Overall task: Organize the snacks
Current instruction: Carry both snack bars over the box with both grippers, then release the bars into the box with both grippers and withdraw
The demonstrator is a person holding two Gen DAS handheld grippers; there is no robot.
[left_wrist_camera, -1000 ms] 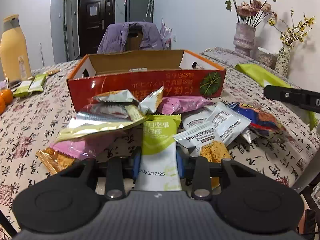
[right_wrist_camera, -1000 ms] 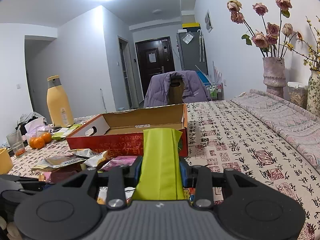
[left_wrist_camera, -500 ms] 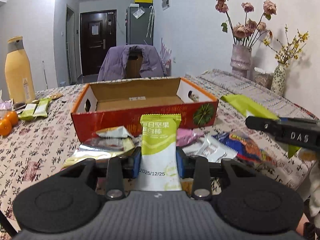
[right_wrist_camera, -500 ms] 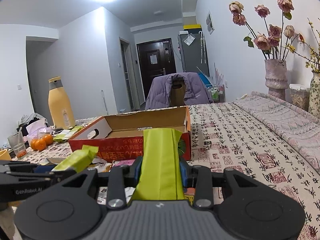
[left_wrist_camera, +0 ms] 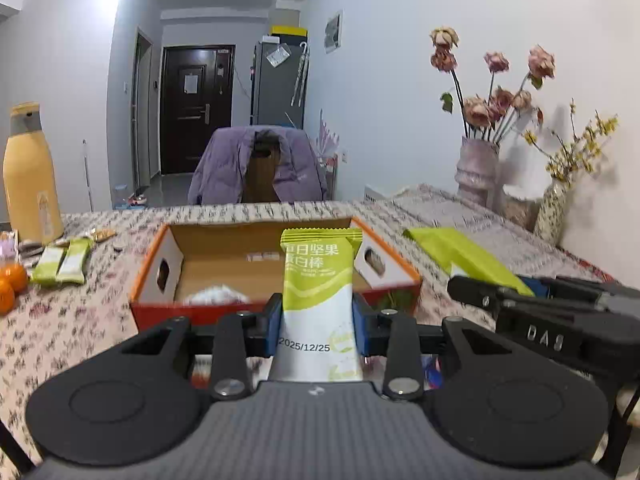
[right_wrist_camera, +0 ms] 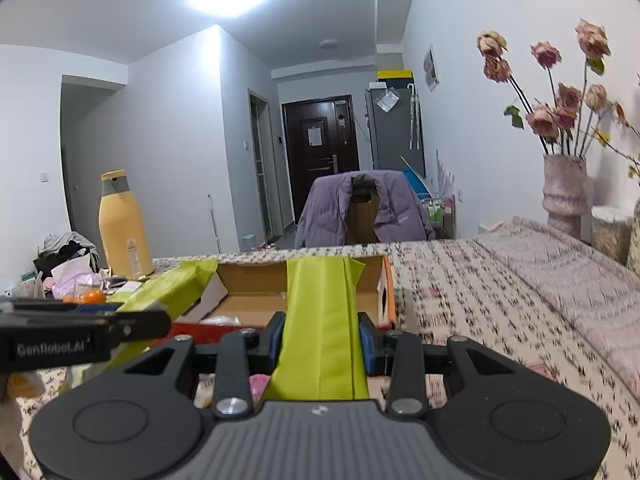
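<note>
1. Two snacks are in the air – the left gripper (left_wrist_camera: 318,316) is closed on a green-and-white protein bar packet (left_wrist_camera: 318,296), and the right gripper (right_wrist_camera: 322,340) pinches a plain lime-green snack packet (right_wrist_camera: 322,320).
2. Both packets are in front of the open red-and-orange cardboard box (left_wrist_camera: 160,308), not yet inside.
3. Only one whitish packet (left_wrist_camera: 216,295) lies in the box (it is blurred).
4. Most work seems left: two green bars (left_wrist_camera: 60,266) beside the box wait on the patterned tablecloth (left_wrist_camera: 60,320).
</note>
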